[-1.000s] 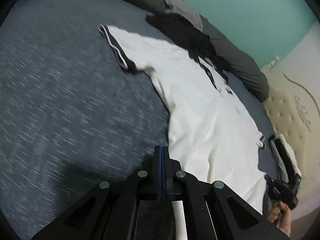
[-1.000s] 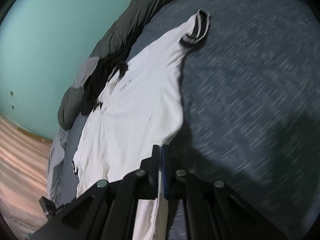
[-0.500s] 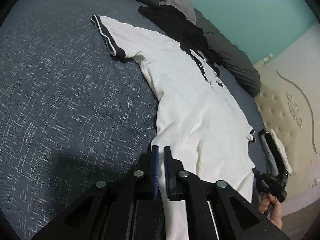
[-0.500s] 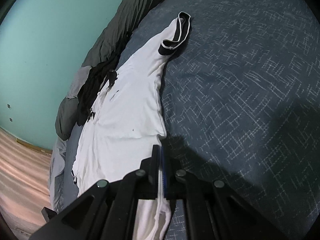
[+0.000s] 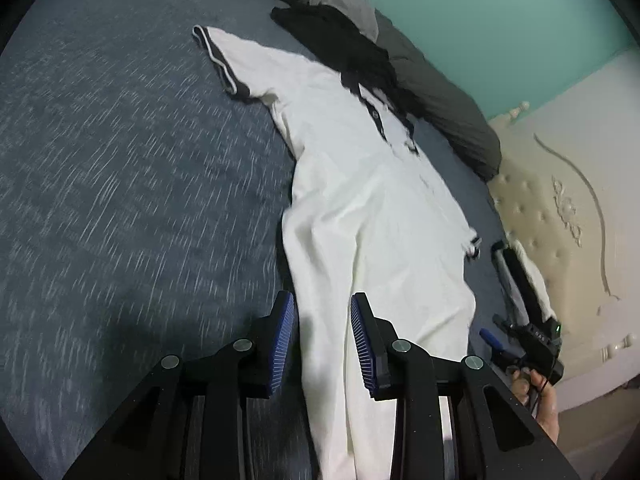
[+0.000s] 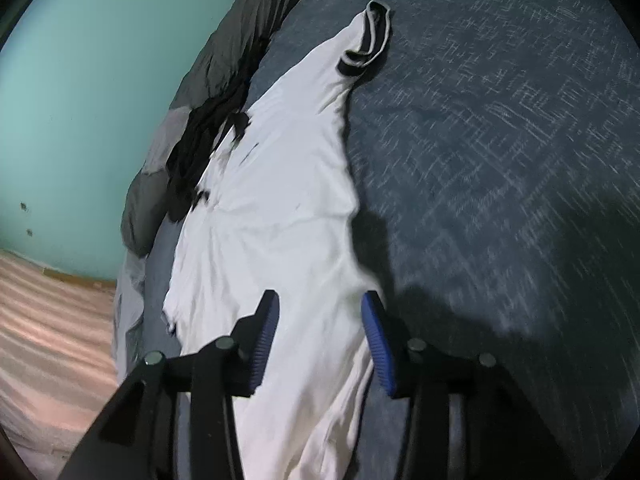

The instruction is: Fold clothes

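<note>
A white polo shirt (image 5: 360,200) with black-trimmed sleeves and collar lies spread on the dark blue bed; it also shows in the right wrist view (image 6: 280,220). My left gripper (image 5: 322,316) is open, its blue pads either side of the shirt's hem edge. My right gripper (image 6: 320,316) is open over the opposite hem edge. The right gripper also shows in the left wrist view (image 5: 520,320), held in a hand at the far side of the shirt. The shirt's collar end lies against dark clothing (image 5: 352,52).
A grey duvet (image 5: 440,108) lies bunched along the bed's far edge by a teal wall. A cream padded headboard (image 5: 560,208) stands on the right. The blue bed cover (image 5: 120,180) stretches to the left of the shirt. Wooden floor (image 6: 48,320) lies beyond the bed.
Both grippers were shut on the shirt's hem and have opened, letting the cloth go. The shirt now lies flat on the bed.
</note>
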The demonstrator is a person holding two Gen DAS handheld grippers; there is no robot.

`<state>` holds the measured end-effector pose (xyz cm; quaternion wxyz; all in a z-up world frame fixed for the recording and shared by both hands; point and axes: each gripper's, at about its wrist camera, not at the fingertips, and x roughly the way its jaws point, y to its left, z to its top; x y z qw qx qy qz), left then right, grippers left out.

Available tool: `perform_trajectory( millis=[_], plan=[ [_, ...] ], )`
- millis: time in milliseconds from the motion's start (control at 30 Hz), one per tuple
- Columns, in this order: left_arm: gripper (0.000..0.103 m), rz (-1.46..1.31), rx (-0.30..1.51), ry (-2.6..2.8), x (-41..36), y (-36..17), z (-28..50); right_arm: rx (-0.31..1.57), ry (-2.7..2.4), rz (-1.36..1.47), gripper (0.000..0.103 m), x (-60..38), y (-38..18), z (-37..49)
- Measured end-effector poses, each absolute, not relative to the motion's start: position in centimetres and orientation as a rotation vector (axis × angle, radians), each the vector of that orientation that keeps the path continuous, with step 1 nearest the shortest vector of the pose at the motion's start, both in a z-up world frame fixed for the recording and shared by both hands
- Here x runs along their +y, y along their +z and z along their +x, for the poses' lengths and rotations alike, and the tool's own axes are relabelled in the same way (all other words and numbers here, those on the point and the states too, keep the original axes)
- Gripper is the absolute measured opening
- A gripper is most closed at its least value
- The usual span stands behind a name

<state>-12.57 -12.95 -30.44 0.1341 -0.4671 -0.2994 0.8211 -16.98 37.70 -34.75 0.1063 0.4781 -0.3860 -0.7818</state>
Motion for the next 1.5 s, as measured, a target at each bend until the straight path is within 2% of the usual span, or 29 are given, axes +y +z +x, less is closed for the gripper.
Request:
perform_trajectory(
  millis=[200, 267, 567, 800, 1167, 1200, 1233, 1333, 1400, 1500],
  plan=[
    [0.038, -1.477, -0.772, 2.303, -12.0, -29.6, -9.6, -0.853, -2.170, 1.585, 0.044, 35.6, -32.4, -13.5],
    [0.038, -1.507, -0.801, 2.252, -11.9, -30.0, -8.4, -0.784, -2.155, 1.620, 0.044, 35.1, -32.2, -12.3],
    [0.038, -1.640, -0.708, 2.213, -10.6, -31.5, -5.1, -0.560, -2.086, 1.730, 0.044, 32.3, -32.8, -7.4],
    [0.038, -1.671, -0.593, 2.225, -8.7, -32.0, -4.4, -0.526, -2.046, 1.760, 0.044, 31.2, -33.3, -6.6],
    [0.037, -1.676, -0.514, 2.220, -7.0, -32.6, -4.6, -0.481, -2.022, 1.800, 0.044, 28.6, -34.6, -6.8],
    [0.034, -1.673, -0.498, 2.221, -7.0, -32.5, -4.5, -0.467, -2.021, 1.799, 0.044, 28.5, -34.7, -6.8],
    [0.032, -1.668, -0.483, 2.222, -6.8, -32.4, -4.6, -0.452, -2.020, 1.798, 0.042, 28.3, -34.7, -6.9],
    [0.019, -1.672, -0.426, 2.230, -6.2, -32.2, -4.7, -0.383, -2.034, 1.775, 0.027, 27.8, -34.6, -6.9],
    [0.005, -1.680, -0.387, 2.238, -6.1, -32.1, -4.8, -0.341, -2.042, 1.759, 0.014, 27.6, -34.3, -6.8],
    [0.002, -1.662, -0.364, 2.237, -6.0, -31.3, -4.9, -0.310, -2.054, 1.734, 0.008, 27.7, -33.8, -6.7]
  ],
)
